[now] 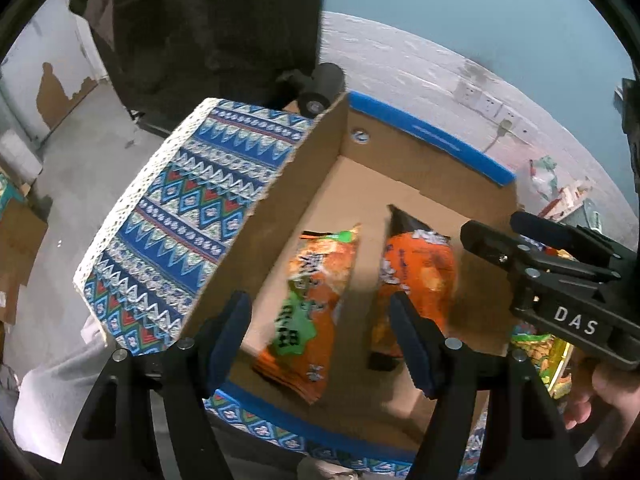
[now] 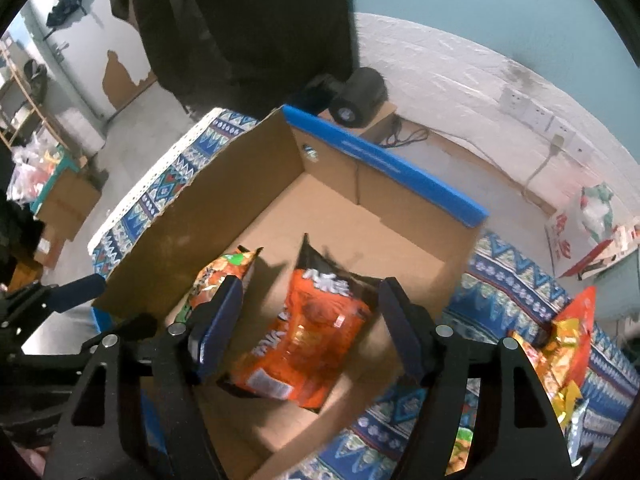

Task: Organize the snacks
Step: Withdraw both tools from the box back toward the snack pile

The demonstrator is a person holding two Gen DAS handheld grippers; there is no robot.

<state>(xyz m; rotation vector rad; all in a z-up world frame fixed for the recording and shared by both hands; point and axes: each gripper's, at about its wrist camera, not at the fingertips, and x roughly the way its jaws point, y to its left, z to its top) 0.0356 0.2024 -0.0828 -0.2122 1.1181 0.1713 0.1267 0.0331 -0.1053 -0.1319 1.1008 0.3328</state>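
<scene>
Cardboard box (image 1: 404,184) fills your left wrist view, sitting on the patterned cloth (image 1: 180,216) over the tabletop. Your left gripper (image 1: 320,340) hangs spread above two orange snack bags (image 1: 316,280) lying on the box floor, pinching nothing.

In your right wrist view, your right gripper (image 2: 310,328) is spread over the orange-and-black bag (image 2: 316,320), pads clear. More snack packets (image 2: 560,356) lie on the cloth outside the box.

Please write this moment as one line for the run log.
left gripper: open, empty | right gripper: open, empty | cardboard box: two orange snack bags inside | more snacks outside
</scene>
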